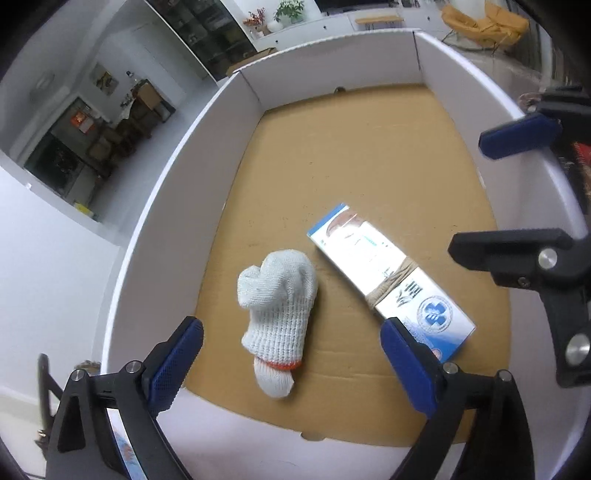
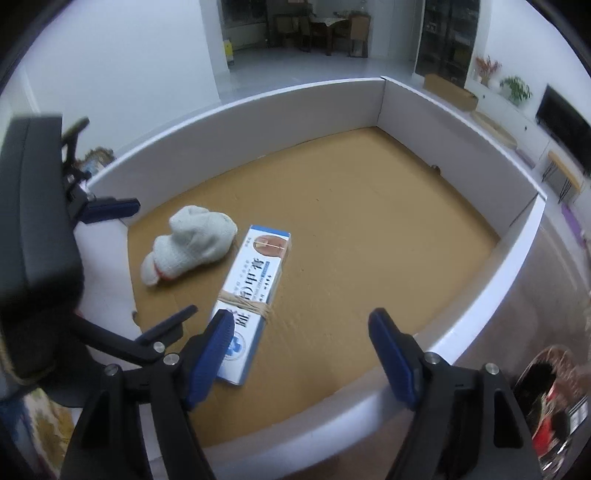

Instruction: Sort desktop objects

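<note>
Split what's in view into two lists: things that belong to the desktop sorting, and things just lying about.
Part of the job:
- rolled white knit glove, in the tray
- long blue-and-white carton bound with twine, beside the glove
- white-walled cardboard tray
- left gripper and right gripper, both open, empty

Lying about:
- potted plant
- orange chair

A home living room: dining table and chairs (image 2: 332,27), wall-mounted TV (image 2: 563,127), potted plant (image 2: 515,88), orange armchair (image 1: 484,24).
</note>
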